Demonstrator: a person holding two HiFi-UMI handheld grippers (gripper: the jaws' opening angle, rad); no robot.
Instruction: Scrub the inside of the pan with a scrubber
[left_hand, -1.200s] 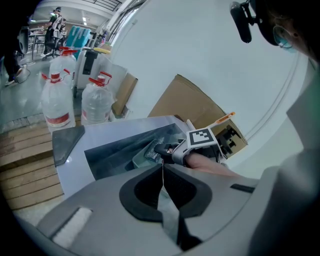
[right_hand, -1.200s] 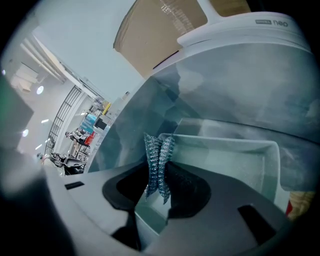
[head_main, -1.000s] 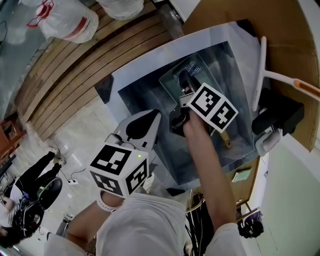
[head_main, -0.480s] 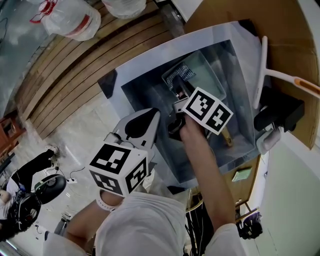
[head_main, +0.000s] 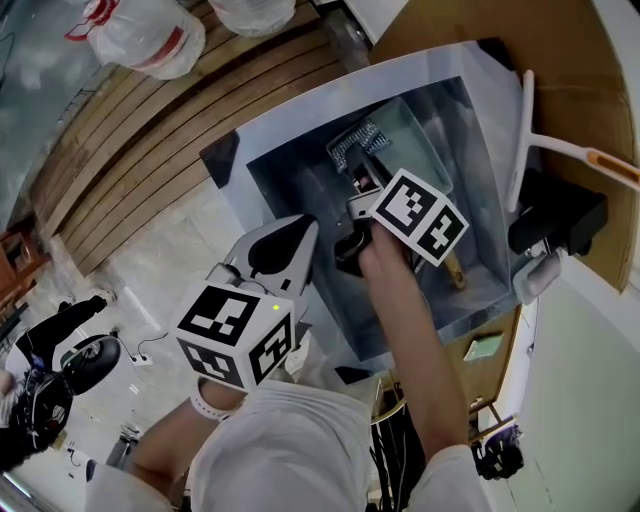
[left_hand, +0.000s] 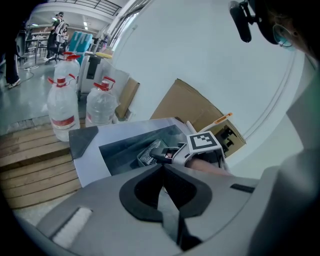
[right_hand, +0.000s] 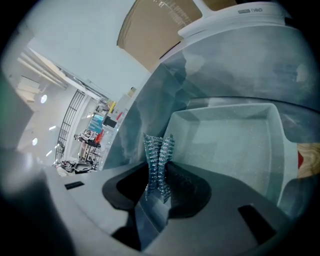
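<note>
Silvery mesh is what my right gripper has hold of: its 2 jaws are clenched on the scrubber, which stands up between them as a folded wad. I hold it that way, I judge, so the free edge can be pushed into the pan while the pinch stops it slipping. The pan is a pale rectangular one lying inside the grey basin, and the scrubber sits at its far-left corner, by the wall. Whether the mesh is pressing on the surface I cannot tell.

My left gripper has its jaws pressed together with nothing between them. It hangs at the basin's near edge, outside the pan, well apart from the work. I take that as keeping it out of the way, since 1 gripper is enough to scrub with.

Behind the basin, a white-handled tool lies on cardboard.
</note>
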